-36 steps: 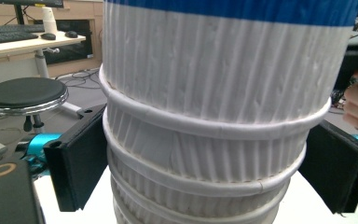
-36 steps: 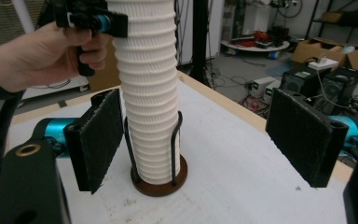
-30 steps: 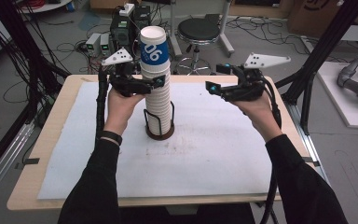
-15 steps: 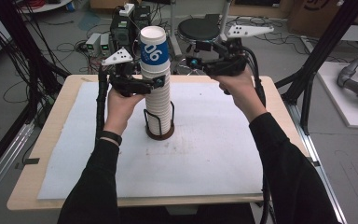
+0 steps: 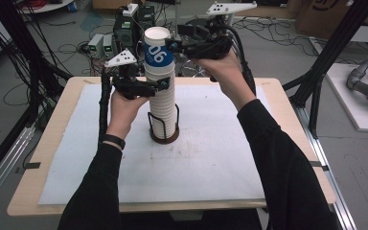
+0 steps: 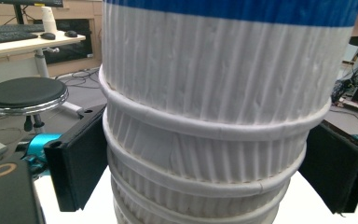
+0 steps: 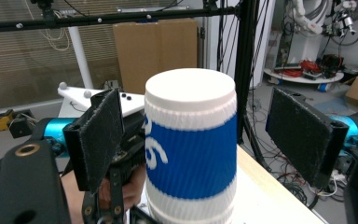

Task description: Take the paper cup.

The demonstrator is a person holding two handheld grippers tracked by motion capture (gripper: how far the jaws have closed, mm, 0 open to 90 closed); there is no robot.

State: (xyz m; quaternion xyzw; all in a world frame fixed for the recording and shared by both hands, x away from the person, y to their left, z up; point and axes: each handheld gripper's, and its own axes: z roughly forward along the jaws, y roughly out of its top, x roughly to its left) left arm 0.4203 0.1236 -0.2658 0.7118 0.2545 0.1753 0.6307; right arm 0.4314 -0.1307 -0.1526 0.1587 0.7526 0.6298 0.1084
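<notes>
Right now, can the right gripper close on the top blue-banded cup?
Probably yes. The right gripper is open with a jaw on either side of the top cup, nothing between them. The left gripper holds the stack lower down, out of its way.

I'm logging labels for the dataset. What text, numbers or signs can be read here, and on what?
"06", white on the blue band of the top cup, as the high view shows it; it could be "90" the other way up.
A white curl on that band in the right gripper view: too partial to read.
</notes>
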